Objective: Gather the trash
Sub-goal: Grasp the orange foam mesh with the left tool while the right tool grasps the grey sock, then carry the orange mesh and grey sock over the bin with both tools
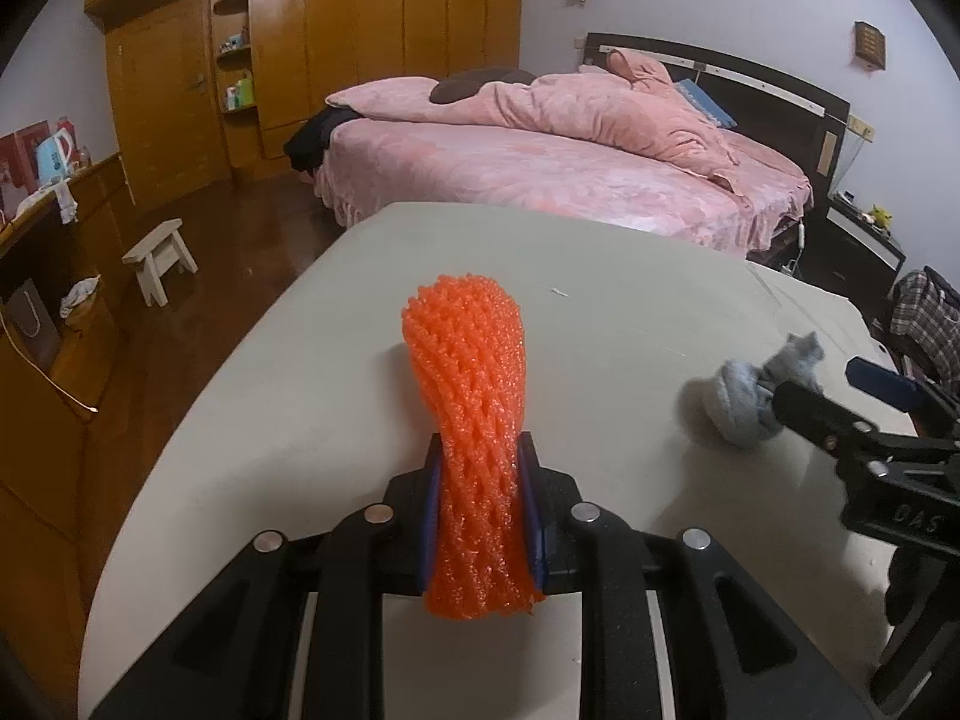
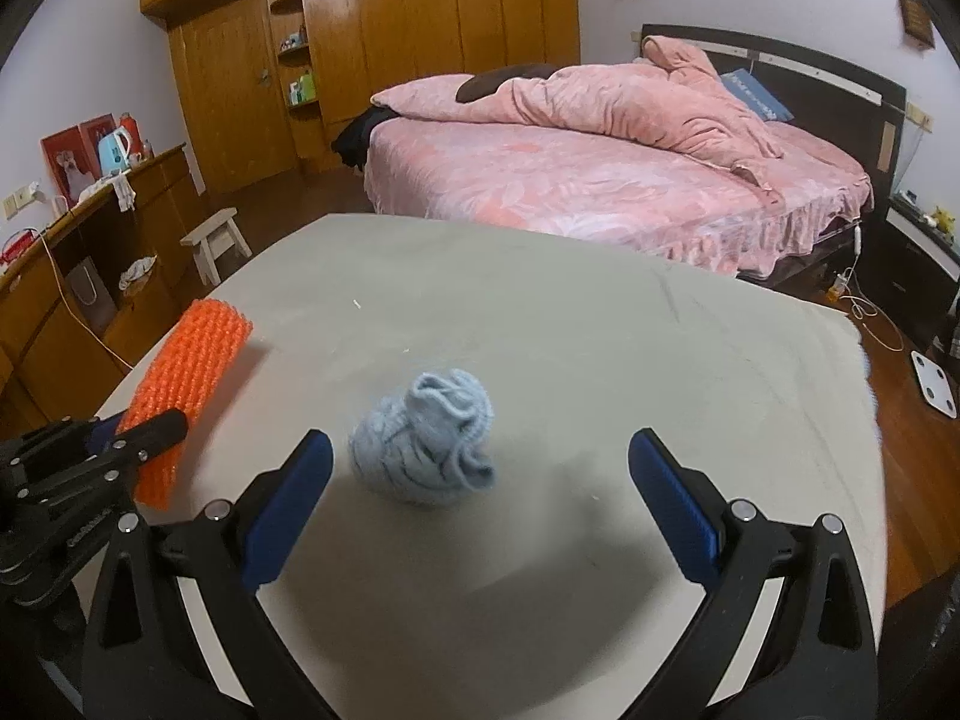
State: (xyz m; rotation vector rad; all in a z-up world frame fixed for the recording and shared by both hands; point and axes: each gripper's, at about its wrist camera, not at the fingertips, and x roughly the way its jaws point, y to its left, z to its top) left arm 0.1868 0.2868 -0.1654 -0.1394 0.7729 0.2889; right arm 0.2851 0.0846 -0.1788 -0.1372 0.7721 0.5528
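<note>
Bedroom — grey table [image 2: 600, 330] before pink bed [image 2: 600, 180], wooden wardrobe [image 2: 420, 12].

I am working in a home bedroom. A bed [image 2: 612, 180] with pink bedding and a dark headboard [image 2: 780, 66] stands behind the grey-covered table [image 2: 540, 312] before me. Wooden wardrobes [image 2: 432, 30] line the far wall, a low wooden sideboard [image 2: 90, 252] carrying a kettle [image 2: 114, 150] runs along the left, and a small white stool [image 2: 216, 243] stands on the wooden floor.

Pink bed [image 1: 540, 162] behind grey table [image 1: 300, 396] — wooden wardrobe [image 2: 420, 30], white stool [image 2: 217, 243].
</note>
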